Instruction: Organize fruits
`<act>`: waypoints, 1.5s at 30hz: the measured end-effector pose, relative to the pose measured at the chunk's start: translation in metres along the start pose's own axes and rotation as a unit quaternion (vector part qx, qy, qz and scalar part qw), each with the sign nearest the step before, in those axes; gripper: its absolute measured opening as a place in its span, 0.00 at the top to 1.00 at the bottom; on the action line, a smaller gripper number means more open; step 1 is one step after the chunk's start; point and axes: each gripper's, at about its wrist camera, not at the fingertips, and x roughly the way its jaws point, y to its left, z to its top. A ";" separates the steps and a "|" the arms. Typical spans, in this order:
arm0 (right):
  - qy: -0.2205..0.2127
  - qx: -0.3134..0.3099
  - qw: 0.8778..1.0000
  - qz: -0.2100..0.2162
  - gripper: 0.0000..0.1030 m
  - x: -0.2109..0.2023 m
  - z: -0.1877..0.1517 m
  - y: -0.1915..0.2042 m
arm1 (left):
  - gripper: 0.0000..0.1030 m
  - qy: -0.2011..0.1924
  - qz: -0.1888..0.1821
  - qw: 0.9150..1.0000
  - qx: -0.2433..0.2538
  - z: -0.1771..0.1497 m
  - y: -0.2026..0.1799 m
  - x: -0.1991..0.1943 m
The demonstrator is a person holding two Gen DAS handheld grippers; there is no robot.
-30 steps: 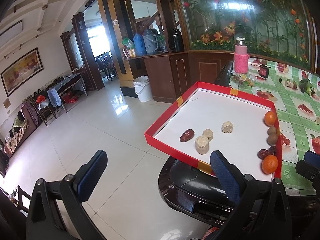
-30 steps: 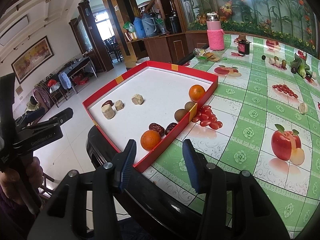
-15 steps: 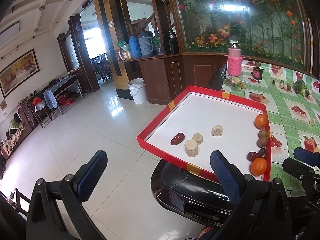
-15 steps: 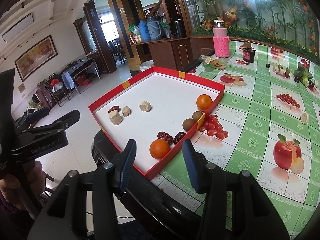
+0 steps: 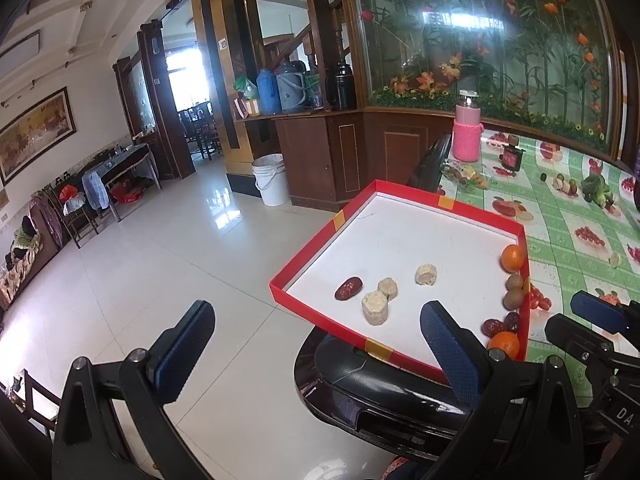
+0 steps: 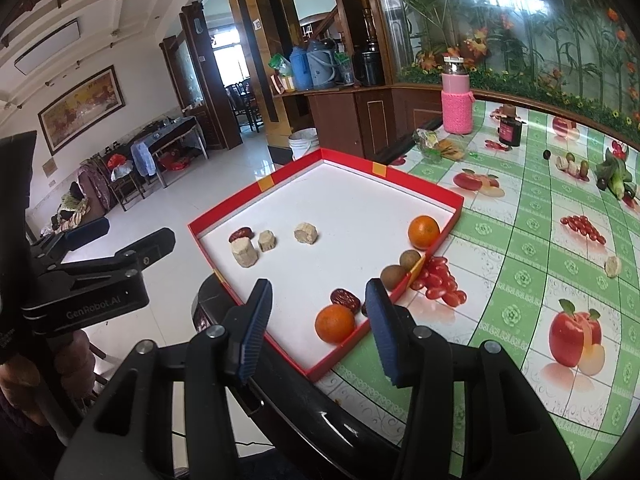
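A red-rimmed white tray (image 6: 436, 191) (image 5: 312, 254) lies on the table's near corner. Along its right side sit two oranges (image 6: 335, 323) (image 6: 423, 232), two brown kiwis (image 6: 393, 276), and dark red dates (image 6: 346, 299). At its left end lie one date (image 6: 241, 234) and three pale chunks (image 6: 244, 252). My right gripper (image 6: 316, 328) hovers open and empty just short of the near orange. My left gripper (image 5: 316, 344) stands wide open and empty off the table's corner, over the floor, short of the pale chunks (image 5: 375, 307).
A fruit-print green tablecloth (image 6: 532, 248) covers the table. A pale chunk (image 6: 613, 267), a pink-sleeved flask (image 6: 457, 100), a dark jar (image 6: 509, 130) and a snack wrapper (image 6: 438, 146) stand on it. A white bucket (image 5: 271, 180) and tiled floor lie to the left.
Both grippers have drawn back and up a little, so the tray looks smaller and farther. Their jaws stand as before and the fruit has not moved.
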 end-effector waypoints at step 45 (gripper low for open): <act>0.030 0.157 0.975 -0.152 0.42 0.025 0.089 -0.242 | 0.00 -0.045 -0.068 0.993 0.080 0.063 -0.067 0.011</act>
